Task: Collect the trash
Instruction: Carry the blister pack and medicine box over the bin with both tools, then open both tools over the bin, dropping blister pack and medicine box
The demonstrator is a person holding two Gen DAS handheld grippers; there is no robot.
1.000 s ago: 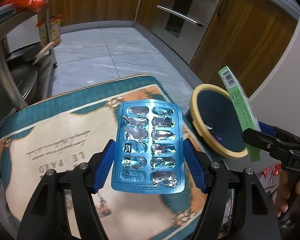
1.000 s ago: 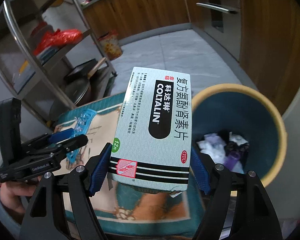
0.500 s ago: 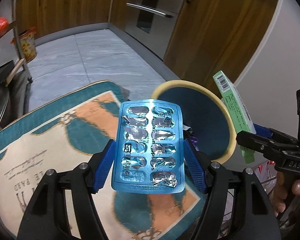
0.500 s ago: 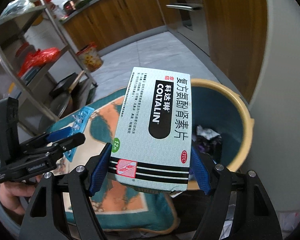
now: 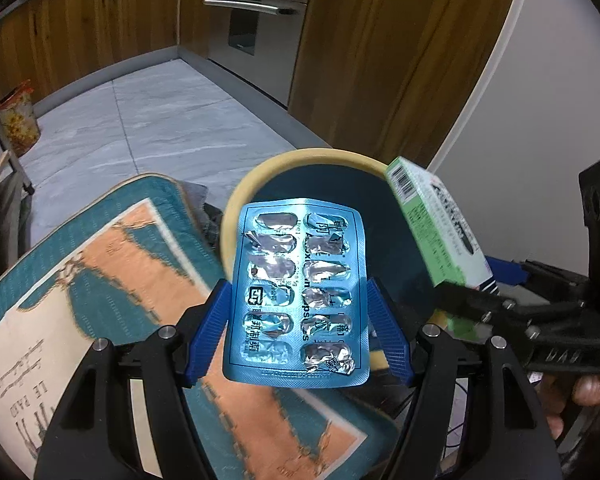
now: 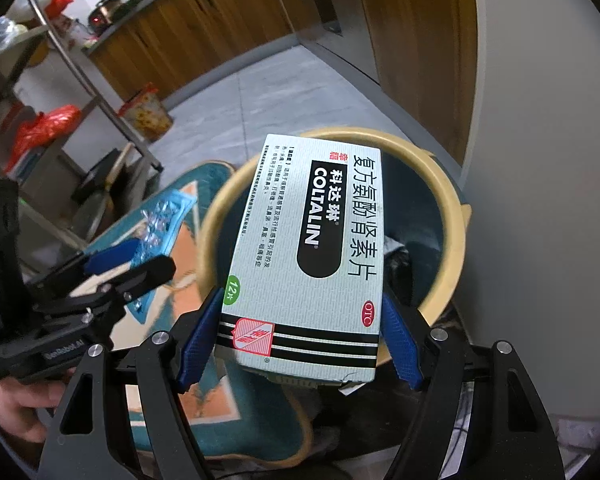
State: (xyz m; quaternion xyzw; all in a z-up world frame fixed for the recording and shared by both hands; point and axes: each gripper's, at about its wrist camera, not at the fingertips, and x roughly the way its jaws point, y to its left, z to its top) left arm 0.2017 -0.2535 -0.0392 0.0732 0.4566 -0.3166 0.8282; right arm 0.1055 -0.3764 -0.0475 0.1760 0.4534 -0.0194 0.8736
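Blister pack (image 5: 298, 294), blue and emptied, stands at frame centre, pinched between the blue pads of the left hand-held gripper (image 5: 298, 320), over the yellow-rimmed bin (image 5: 300, 158). Right hand-held gripper (image 6: 300, 340) is clamped on the Coltalin medicine box (image 6: 306, 256), also above that bin, with the patterned mat (image 5: 112, 272) at lower left

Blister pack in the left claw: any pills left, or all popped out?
Apparently empty. On the blister pack in the left claw, every foil pocket facing the camera looks torn and crumpled. The other face is hidden.
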